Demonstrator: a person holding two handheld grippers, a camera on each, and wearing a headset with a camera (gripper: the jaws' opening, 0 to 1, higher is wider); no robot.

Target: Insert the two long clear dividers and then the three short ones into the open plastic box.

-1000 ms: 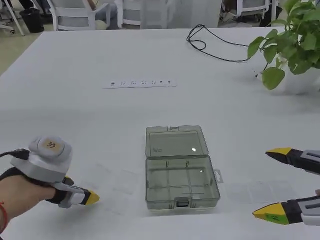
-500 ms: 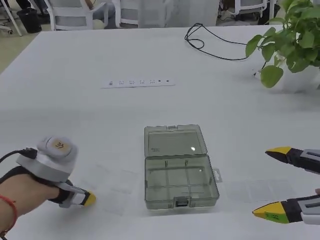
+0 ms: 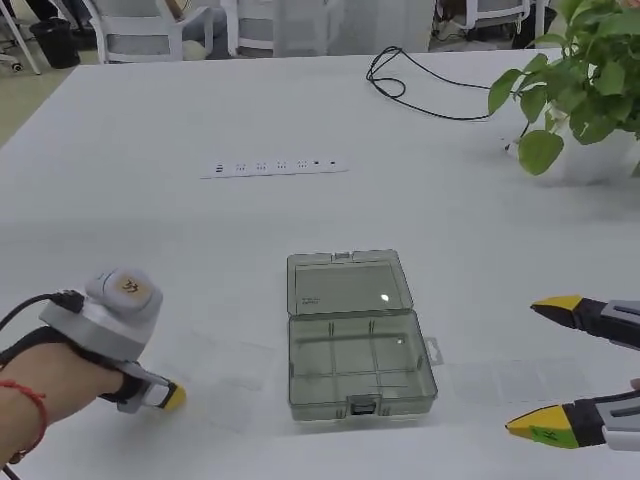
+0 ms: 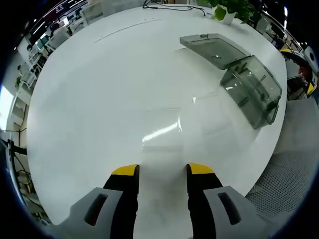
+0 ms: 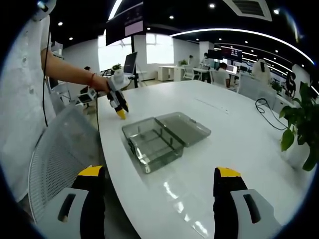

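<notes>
The open smoky plastic box [image 3: 362, 362] lies at the table's near middle, its lid [image 3: 349, 285] flat behind it; dividers stand inside it. Faint clear divider pieces [image 3: 232, 378] lie flat left of the box, more clear pieces [image 3: 512, 381] to its right. My left gripper [image 3: 168, 398] rests low near the left pieces, jaws open and empty, a clear piece [image 4: 167, 134] just ahead of my left gripper [image 4: 162, 170]. My right gripper [image 3: 533, 367] hovers wide open over the right pieces. From my right gripper [image 5: 158, 174], the box [image 5: 154, 140] sits ahead.
A white power strip [image 3: 275, 167] lies mid-table, a black cable [image 3: 425, 88] coils farther back, and a potted plant [image 3: 578, 90] stands at the right. Chairs line the far edge. A mesh chair [image 5: 57, 154] sits by the near table edge.
My left gripper has drawn slightly left, away from the box. The right gripper and box have held still; the head camera shifted a little.
</notes>
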